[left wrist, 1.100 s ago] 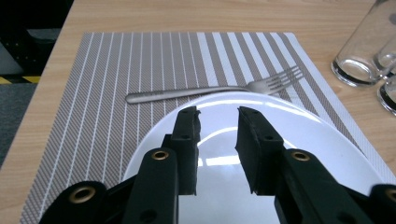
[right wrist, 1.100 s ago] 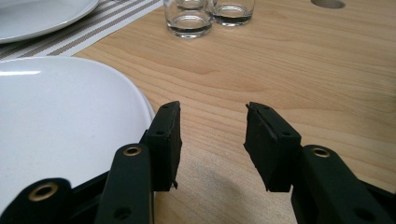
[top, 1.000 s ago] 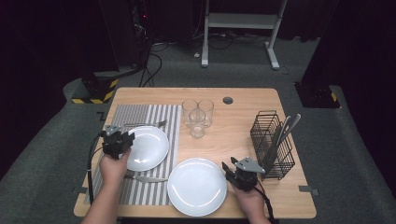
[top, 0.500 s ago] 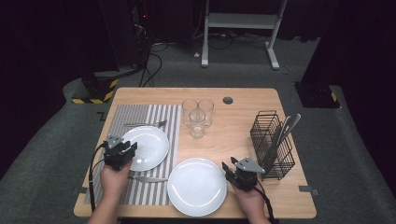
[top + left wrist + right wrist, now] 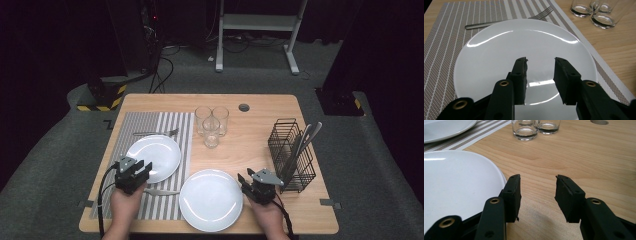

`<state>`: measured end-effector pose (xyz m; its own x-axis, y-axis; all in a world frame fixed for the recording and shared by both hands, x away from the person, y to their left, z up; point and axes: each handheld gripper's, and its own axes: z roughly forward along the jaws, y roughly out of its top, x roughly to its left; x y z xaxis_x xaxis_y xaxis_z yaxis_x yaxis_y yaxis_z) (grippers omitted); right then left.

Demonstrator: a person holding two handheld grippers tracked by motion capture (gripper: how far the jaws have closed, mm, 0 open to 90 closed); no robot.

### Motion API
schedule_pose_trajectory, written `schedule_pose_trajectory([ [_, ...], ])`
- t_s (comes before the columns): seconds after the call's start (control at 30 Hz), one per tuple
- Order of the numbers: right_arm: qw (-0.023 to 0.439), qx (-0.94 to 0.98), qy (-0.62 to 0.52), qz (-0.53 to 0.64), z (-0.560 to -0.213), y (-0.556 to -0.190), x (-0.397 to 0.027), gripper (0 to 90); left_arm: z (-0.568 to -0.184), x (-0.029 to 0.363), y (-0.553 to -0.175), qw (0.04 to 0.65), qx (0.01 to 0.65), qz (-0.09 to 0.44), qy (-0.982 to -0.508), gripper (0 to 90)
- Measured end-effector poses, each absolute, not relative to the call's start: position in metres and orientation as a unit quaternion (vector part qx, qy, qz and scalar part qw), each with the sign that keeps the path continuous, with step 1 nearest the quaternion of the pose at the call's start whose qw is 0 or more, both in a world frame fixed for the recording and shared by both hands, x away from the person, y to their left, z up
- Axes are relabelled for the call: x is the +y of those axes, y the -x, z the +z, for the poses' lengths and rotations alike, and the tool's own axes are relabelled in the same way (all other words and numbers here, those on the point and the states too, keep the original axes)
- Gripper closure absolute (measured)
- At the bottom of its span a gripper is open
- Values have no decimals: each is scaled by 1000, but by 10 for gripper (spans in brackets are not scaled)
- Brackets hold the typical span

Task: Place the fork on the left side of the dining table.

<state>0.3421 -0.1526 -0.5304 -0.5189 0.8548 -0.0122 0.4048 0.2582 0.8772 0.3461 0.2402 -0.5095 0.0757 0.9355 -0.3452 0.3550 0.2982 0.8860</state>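
A wooden table (image 5: 260, 145) is set in a dark room, with a striped placemat (image 5: 150, 132) laid on its left part. On the placemat a small white plate (image 5: 155, 156) is seen, with a fork (image 5: 156, 133) just beyond its far edge and another piece of cutlery (image 5: 161, 192) near its front edge. The left gripper (image 5: 133, 172) is held at the plate's near rim; its jaws have just been opening and stand apart above the plate, with nothing between them. A larger white plate (image 5: 211, 199) lies near the table's front edge. The right gripper (image 5: 259, 184) is held just beside that plate's right rim, jaws apart over bare wood. Three glasses (image 5: 212, 122) are grouped mid-table, and a black wire caddy (image 5: 292, 155) holding cutlery stands at the right.
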Motion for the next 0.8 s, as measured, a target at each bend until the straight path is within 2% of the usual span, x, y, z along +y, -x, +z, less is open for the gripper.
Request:
schedule_pose_trajectory([
  [0.8, 255, 751, -420, 442, -530, -342, -152, 552, -518, 229, -300, 521, 605, 281, -532, 550],
])
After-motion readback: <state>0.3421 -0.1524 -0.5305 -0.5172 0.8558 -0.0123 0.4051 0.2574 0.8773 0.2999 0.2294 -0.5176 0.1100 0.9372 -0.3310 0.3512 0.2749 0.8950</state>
